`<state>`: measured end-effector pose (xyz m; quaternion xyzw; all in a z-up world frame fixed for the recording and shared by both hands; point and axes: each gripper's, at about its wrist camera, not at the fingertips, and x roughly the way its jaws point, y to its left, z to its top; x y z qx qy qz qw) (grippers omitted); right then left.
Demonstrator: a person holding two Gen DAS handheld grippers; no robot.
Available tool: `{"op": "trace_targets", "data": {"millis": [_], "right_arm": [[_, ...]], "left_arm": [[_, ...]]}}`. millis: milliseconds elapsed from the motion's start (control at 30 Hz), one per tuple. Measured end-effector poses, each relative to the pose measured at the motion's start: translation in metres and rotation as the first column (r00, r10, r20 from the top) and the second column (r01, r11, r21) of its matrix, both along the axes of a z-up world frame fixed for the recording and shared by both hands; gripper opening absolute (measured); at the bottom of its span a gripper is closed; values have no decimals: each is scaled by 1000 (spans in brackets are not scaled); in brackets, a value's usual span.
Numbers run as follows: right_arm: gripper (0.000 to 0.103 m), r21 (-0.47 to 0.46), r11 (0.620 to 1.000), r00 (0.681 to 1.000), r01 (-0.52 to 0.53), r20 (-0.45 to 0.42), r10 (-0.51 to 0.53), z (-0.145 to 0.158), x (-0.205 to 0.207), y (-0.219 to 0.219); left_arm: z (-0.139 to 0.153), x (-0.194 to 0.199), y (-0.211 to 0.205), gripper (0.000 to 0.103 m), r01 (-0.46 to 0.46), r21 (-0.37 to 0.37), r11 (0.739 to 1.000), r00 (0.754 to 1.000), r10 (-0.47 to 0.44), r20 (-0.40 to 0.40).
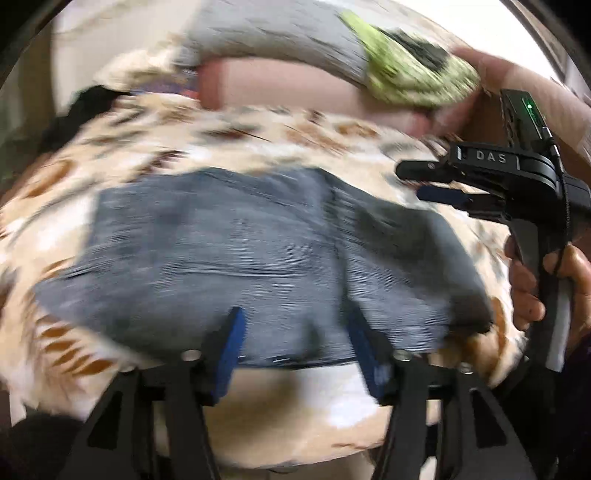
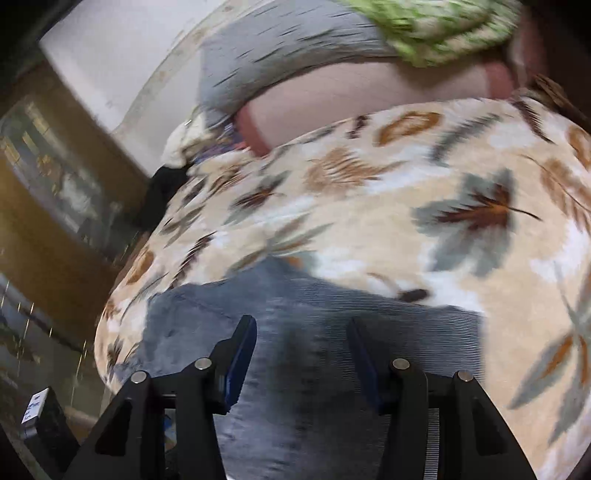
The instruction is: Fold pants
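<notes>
Nearest in the left wrist view, the left gripper (image 1: 295,347) stands with its blue-padded jaws spread apart and nothing pinched between them; the near hem of the pants (image 1: 236,258) lies just below the fingertips, and whether the pads brush the cloth is lost in the motion blur. Those grey-blue pants lie flat, folded into a broad block, on the floral bedspread (image 1: 332,136), towards its near edge.

At the right edge of the same view, the right gripper (image 1: 439,182) shows side-on, held in a hand (image 1: 535,284) around its handle. Its jaws stand a little apart and empty, over the bedspread just beyond the far right corner of the pants. In its own view the right gripper (image 2: 301,354) likewise has its jaws parted with nothing clamped, and the pants (image 2: 314,325) fill the frame beneath and between the fingers; contact cannot be told.

Beyond the pants the cream bedspread (image 2: 369,192), printed with brown and grey leaves, runs on bare to its far edge. There a pink pillow (image 1: 280,88) lies along the edge, with a grey cloth (image 1: 277,33) on top of it and a green, knitted-looking bundle (image 1: 410,74) beside that at the far right. A dark piece of cloth (image 1: 92,99) sits at the far left corner.
</notes>
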<state>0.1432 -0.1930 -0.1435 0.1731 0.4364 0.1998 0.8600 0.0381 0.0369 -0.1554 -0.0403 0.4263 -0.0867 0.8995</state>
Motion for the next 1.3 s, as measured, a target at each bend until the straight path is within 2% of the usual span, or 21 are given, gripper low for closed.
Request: {"op": "trace_targets", "data": {"millis": [133,300,367,400,500,600,700,833,967,1100,1233,1300], "right_arm": [[55,-13,995,995,-100,11,100,7,6,58],[55,-34,984,985,-172,1,172,5,7,112],[55,-37,979,979,-201,-4,201,4,3,128],[55,-41,976,977,-213,-8,213,5,2,133],[55,-69,967,969,-247,-11,246,4,-3,148],[57,-70,965,968,-252,-16,252,-1,-8,152],[57,-56,969,970,-242,-34,241,-11,-13,149],[57,-71,970,972,-231,-56,228,-26,-22,143],[57,-49,975,974,-218,-74,214,-36,-34,132],[57,-50,977,976,-207,-79,203,-41,-39,126],[57,-55,978,979,-199,-62,196,-40,-42,119],[57,-39,981,980,-189,-64,186,-42,-41,115]], "left_arm": [[5,-11,46,68,-172,-17,985,984,173,38],[4,-14,94,69,-317,-64,946,948,318,-2],[5,-13,110,73,-357,-65,932,934,357,-10],[4,-11,120,79,-379,-64,923,925,379,-22],[-1,-7,147,80,-446,-110,888,895,440,-72],[-11,-7,170,80,-518,-155,841,854,498,-151],[-19,-6,174,80,-538,-173,825,839,507,-196],[-23,3,168,80,-531,-159,833,841,492,-226],[-28,16,168,80,-541,-227,810,832,477,-284],[-34,31,166,80,-532,-296,794,829,416,-374],[-30,32,162,81,-509,-328,795,848,398,-351],[-37,39,165,81,-518,-340,785,836,382,-395]]}}
